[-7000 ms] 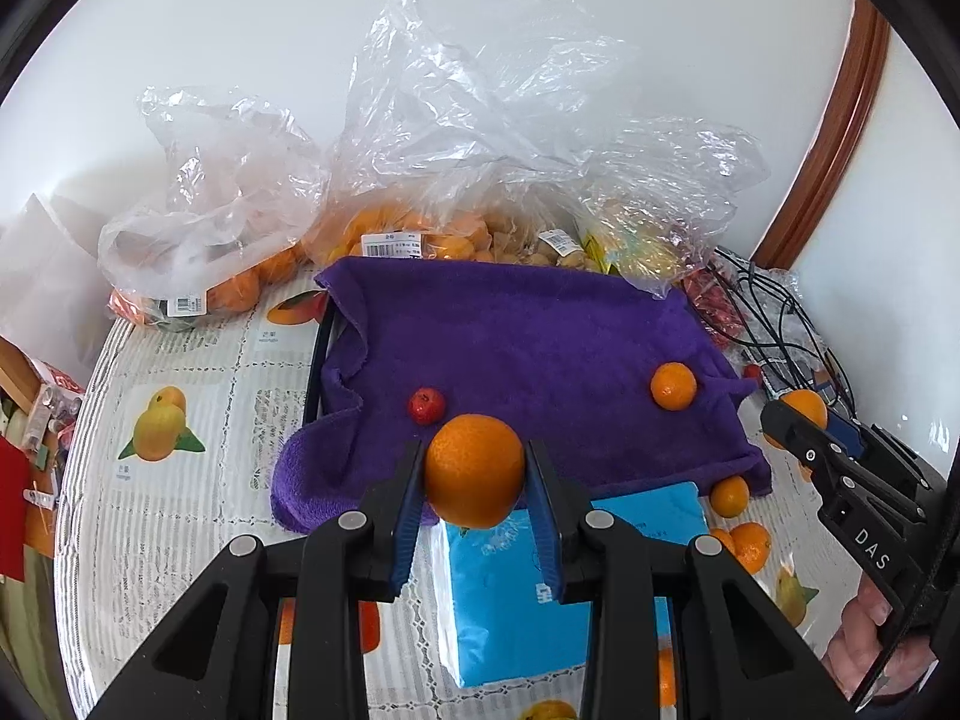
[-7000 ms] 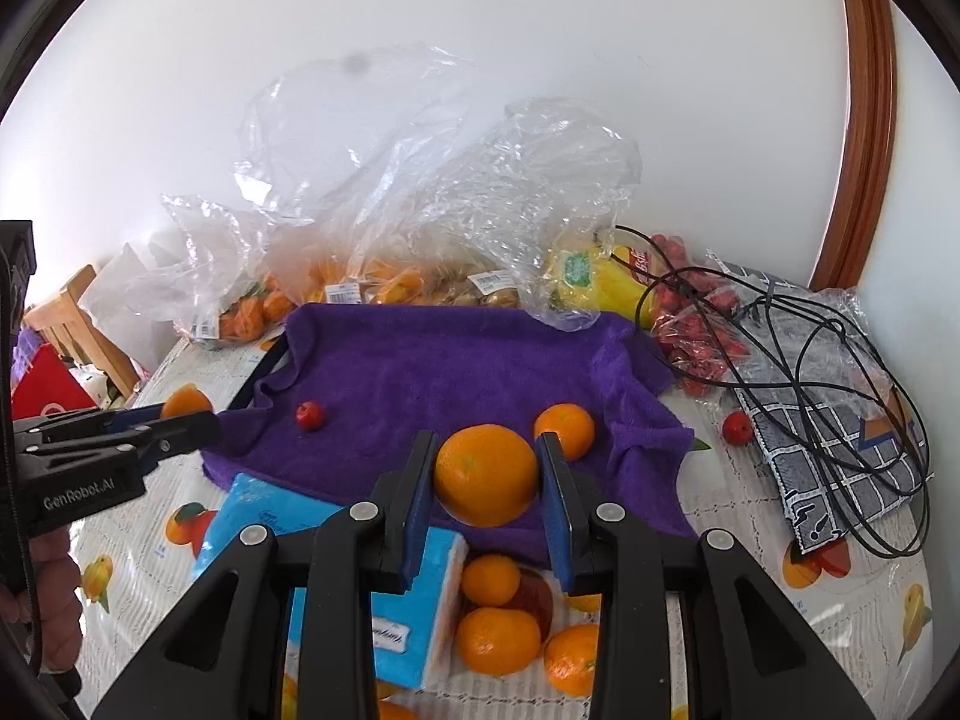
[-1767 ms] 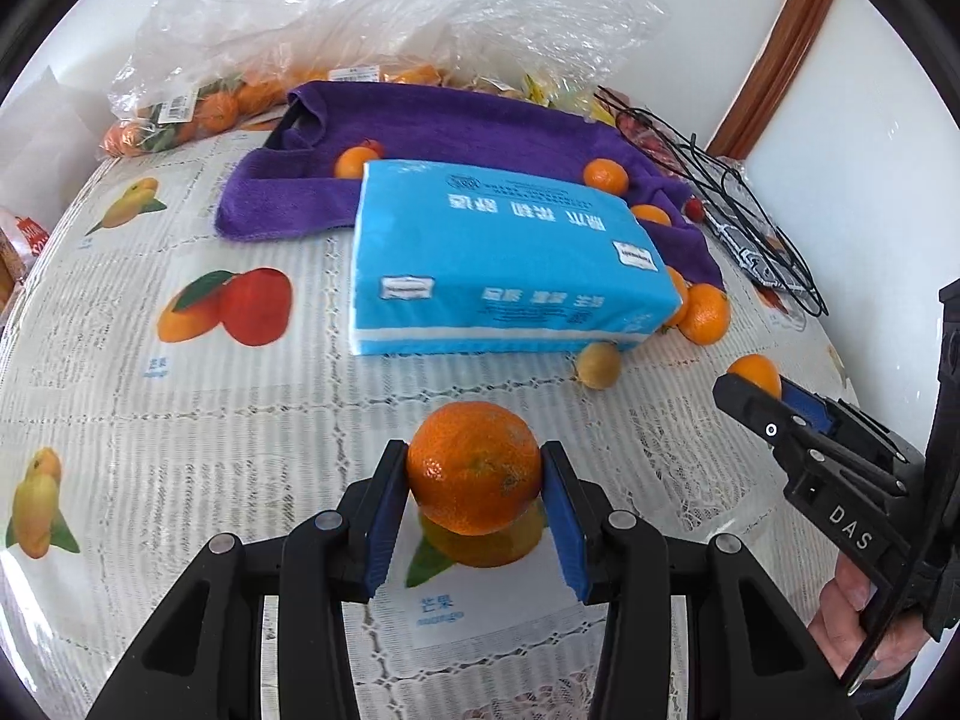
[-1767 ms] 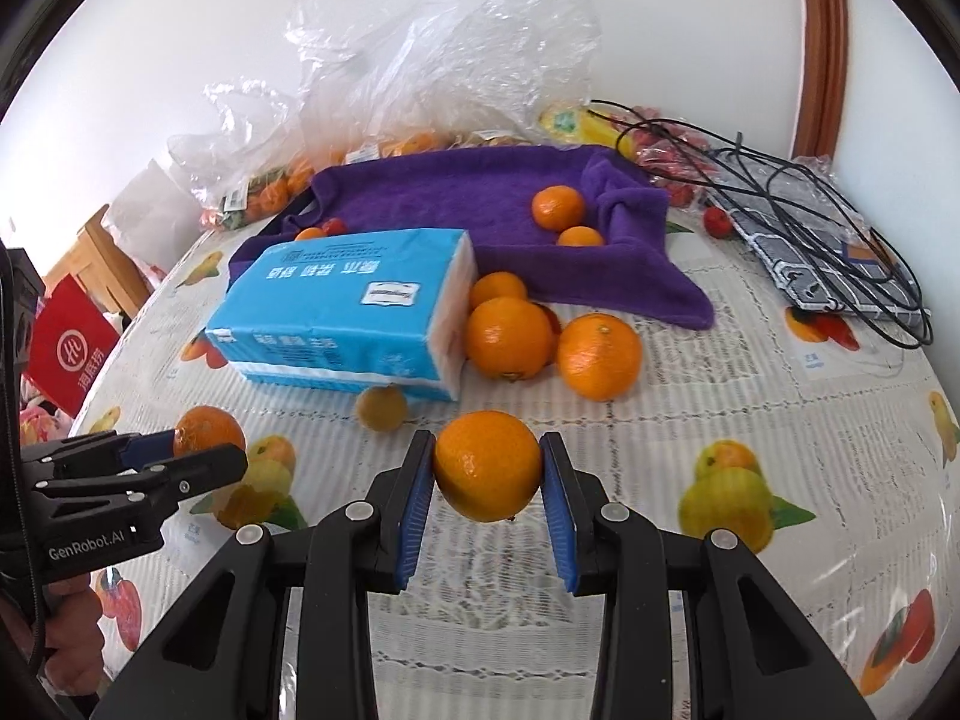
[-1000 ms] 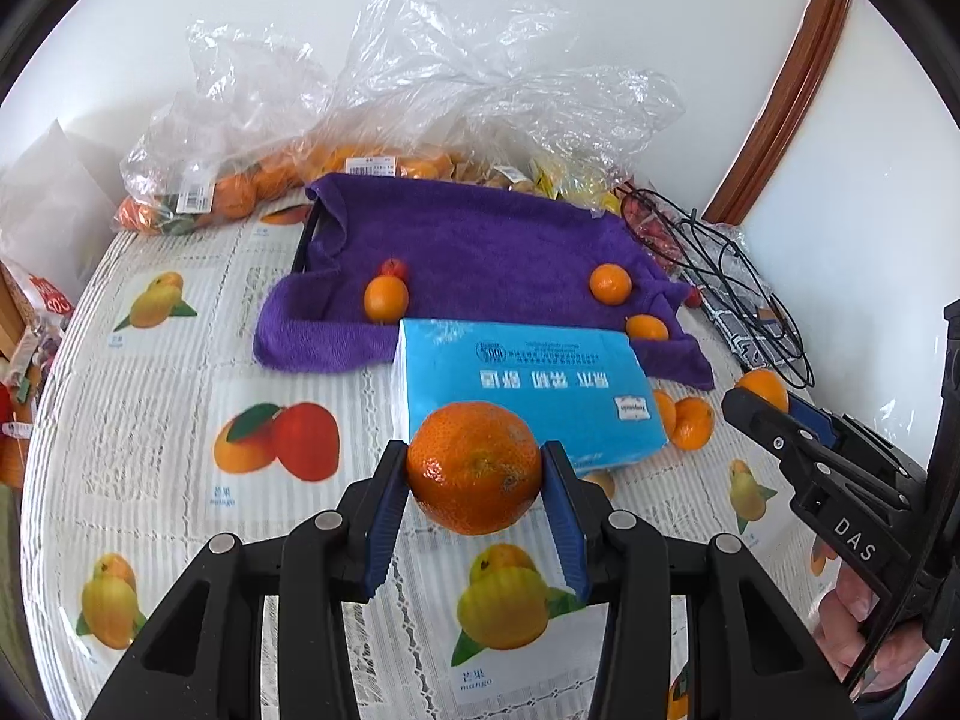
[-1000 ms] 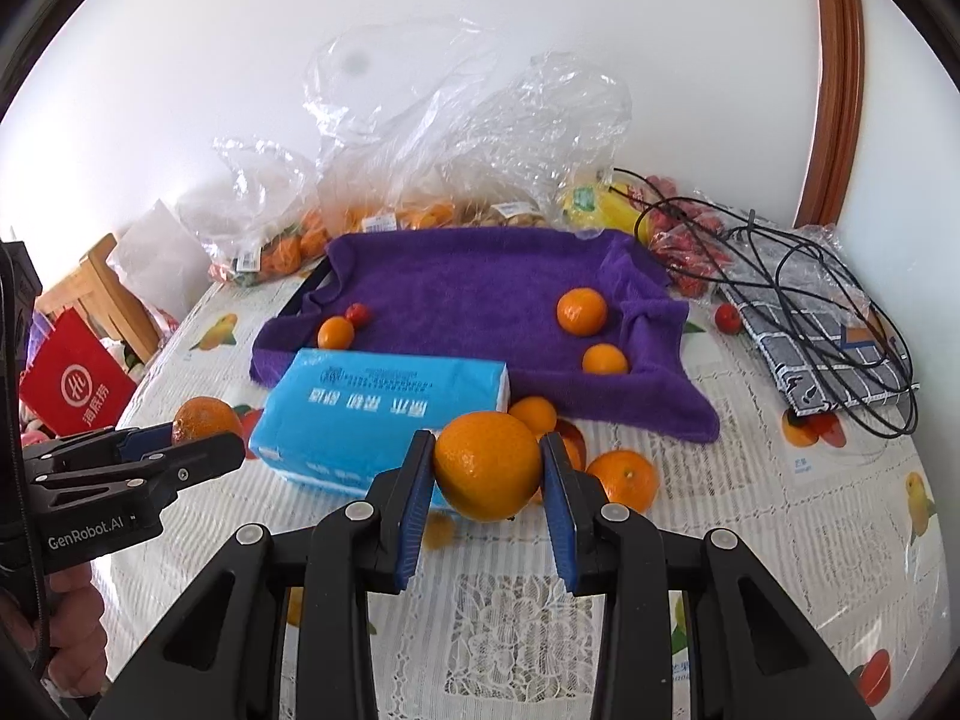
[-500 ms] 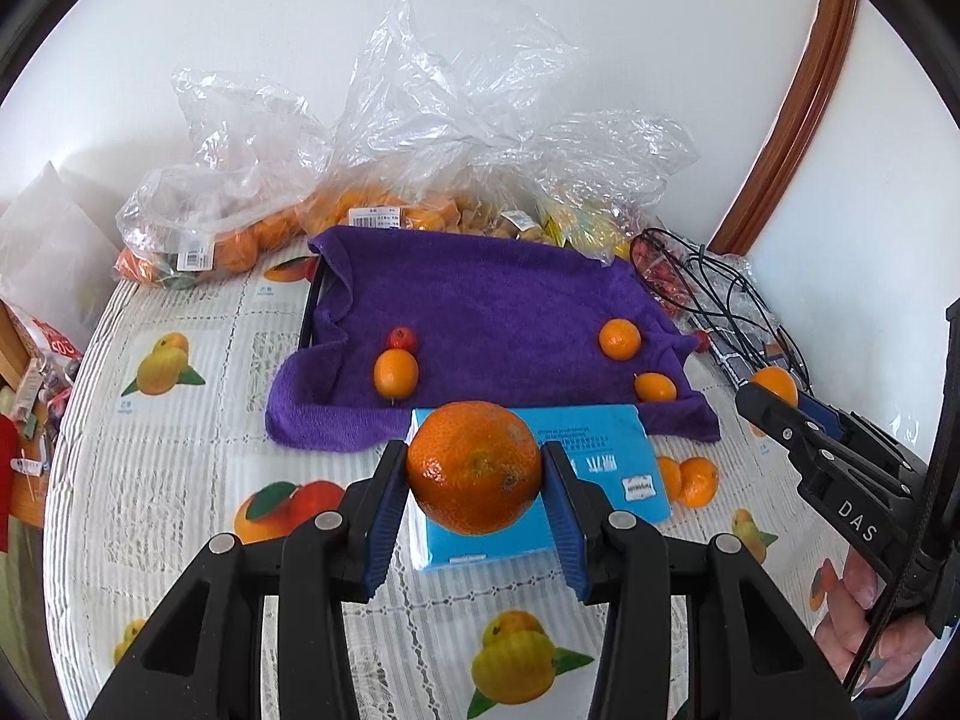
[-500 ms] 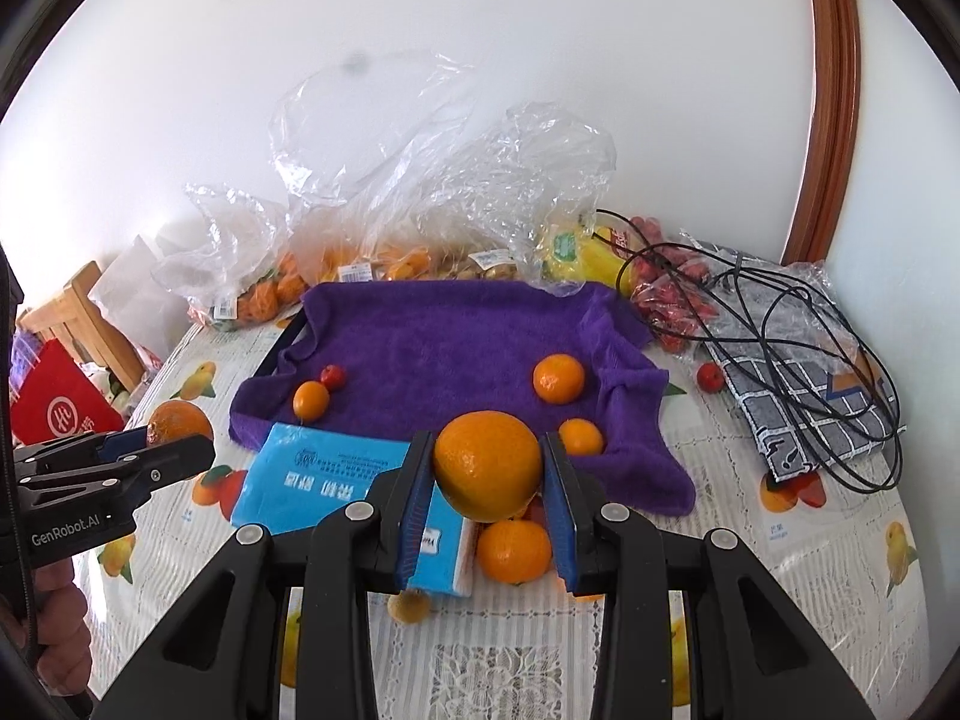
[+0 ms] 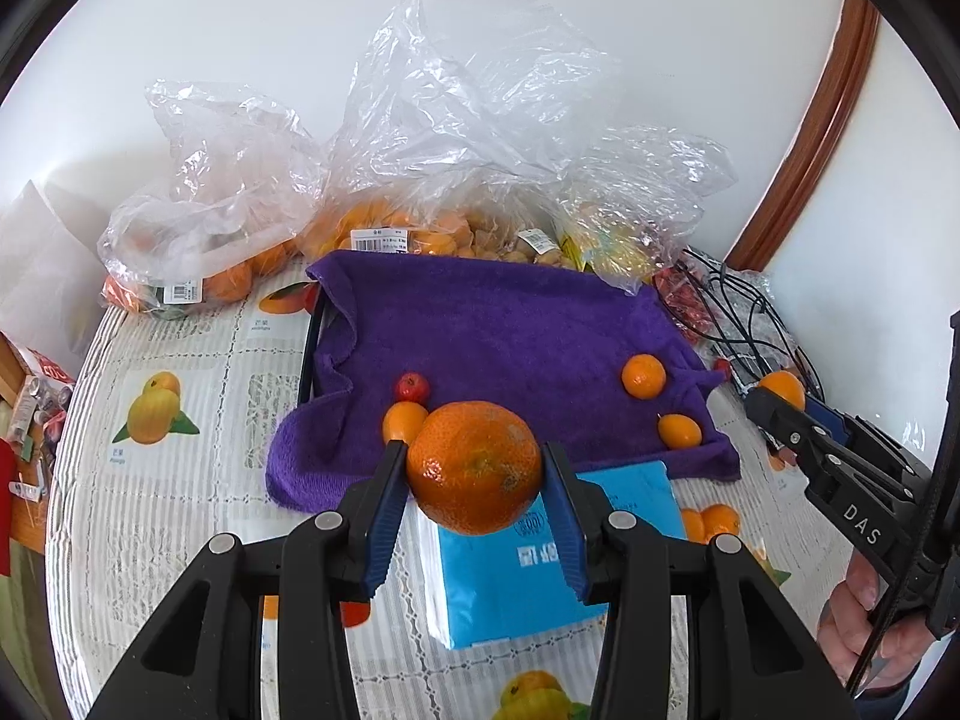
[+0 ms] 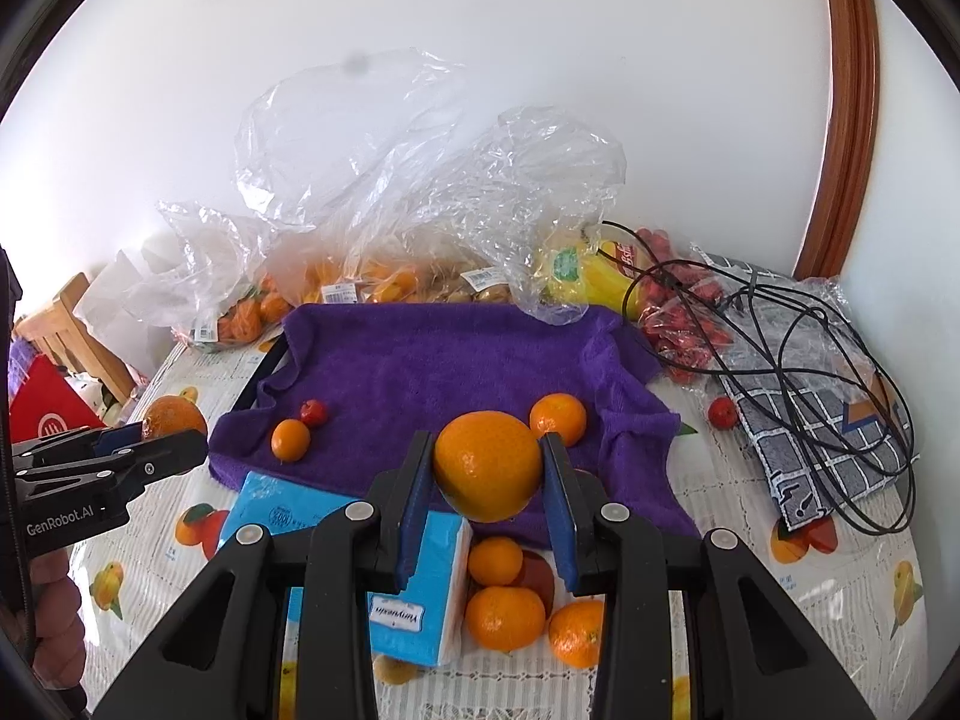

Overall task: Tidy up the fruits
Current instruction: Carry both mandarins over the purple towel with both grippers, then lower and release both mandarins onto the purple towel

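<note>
My left gripper (image 9: pixel 474 471) is shut on a large orange (image 9: pixel 474 467), held above the near edge of the purple towel (image 9: pixel 510 336). My right gripper (image 10: pixel 487 468) is shut on another orange (image 10: pixel 487 465), also over the towel's (image 10: pixel 432 360) near edge. On the towel lie a small orange (image 9: pixel 403 420) beside a small red fruit (image 9: pixel 412 387) at the left, and two small oranges (image 9: pixel 643 376) (image 9: pixel 679 429) at the right. Three loose oranges (image 10: pixel 505 609) lie on the tablecloth near the right gripper.
A blue tissue pack (image 9: pixel 528 564) lies just in front of the towel. Clear plastic bags of fruit (image 9: pixel 420 180) stand behind the towel against the wall. Black cables (image 10: pixel 780 336) and a checked pouch (image 10: pixel 828 438) lie at the right, with red fruit (image 10: pixel 684 318) nearby.
Both grippers, each still holding its orange, have moved forward toward the towel; the tissue pack now sits lower and closer beneath them.
</note>
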`<state>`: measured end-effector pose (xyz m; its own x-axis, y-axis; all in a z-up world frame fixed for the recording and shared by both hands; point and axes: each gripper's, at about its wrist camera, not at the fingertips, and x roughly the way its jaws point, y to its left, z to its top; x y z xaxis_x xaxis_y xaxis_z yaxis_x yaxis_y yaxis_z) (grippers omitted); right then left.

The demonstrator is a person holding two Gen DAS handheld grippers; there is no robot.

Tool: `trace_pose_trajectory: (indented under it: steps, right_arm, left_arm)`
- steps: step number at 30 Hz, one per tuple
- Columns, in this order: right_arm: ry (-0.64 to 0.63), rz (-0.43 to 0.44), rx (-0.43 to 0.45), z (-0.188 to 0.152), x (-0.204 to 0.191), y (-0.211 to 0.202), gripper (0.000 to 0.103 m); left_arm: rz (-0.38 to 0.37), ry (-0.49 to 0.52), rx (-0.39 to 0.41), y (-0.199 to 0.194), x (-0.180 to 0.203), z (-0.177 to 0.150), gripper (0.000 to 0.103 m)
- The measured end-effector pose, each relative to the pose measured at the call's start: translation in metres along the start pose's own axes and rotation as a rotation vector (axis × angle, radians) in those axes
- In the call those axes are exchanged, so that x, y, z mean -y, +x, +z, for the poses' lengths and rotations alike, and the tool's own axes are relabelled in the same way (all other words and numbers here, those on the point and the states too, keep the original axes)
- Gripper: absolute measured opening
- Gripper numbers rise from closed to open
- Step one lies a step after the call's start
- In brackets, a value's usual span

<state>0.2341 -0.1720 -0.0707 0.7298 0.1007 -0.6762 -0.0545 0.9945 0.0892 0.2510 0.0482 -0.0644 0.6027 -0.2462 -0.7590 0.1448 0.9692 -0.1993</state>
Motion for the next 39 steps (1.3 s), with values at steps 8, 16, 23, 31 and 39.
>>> trace_pose_trajectory:
  steps: [8,16,23,31,39]
  right_arm:
    - [0.005,-0.025,-0.003,0.01,0.015,0.019,0.035]
    - [0.024,-0.007,-0.079,-0.001,0.026,0.063,0.035]
    - [0.024,0.026,-0.154,-0.014,0.025,0.1,0.035]
    - [0.015,0.043,-0.2,-0.021,0.022,0.121,0.035]
    - [0.006,0.048,-0.184,-0.019,0.024,0.112,0.035]
  left_arm:
    - [0.022,-0.012,-0.009,0.02,-0.012,0.017,0.042]
    - [0.033,-0.044,-0.048,0.048,-0.028,0.02,0.042]
    - [0.038,-0.063,-0.083,0.066,-0.038,0.017,0.042]
    - [-0.002,-0.051,-0.104,0.081,-0.032,0.021,0.042]
    - [-0.038,-0.032,-0.128,0.097,-0.018,0.023,0.042]
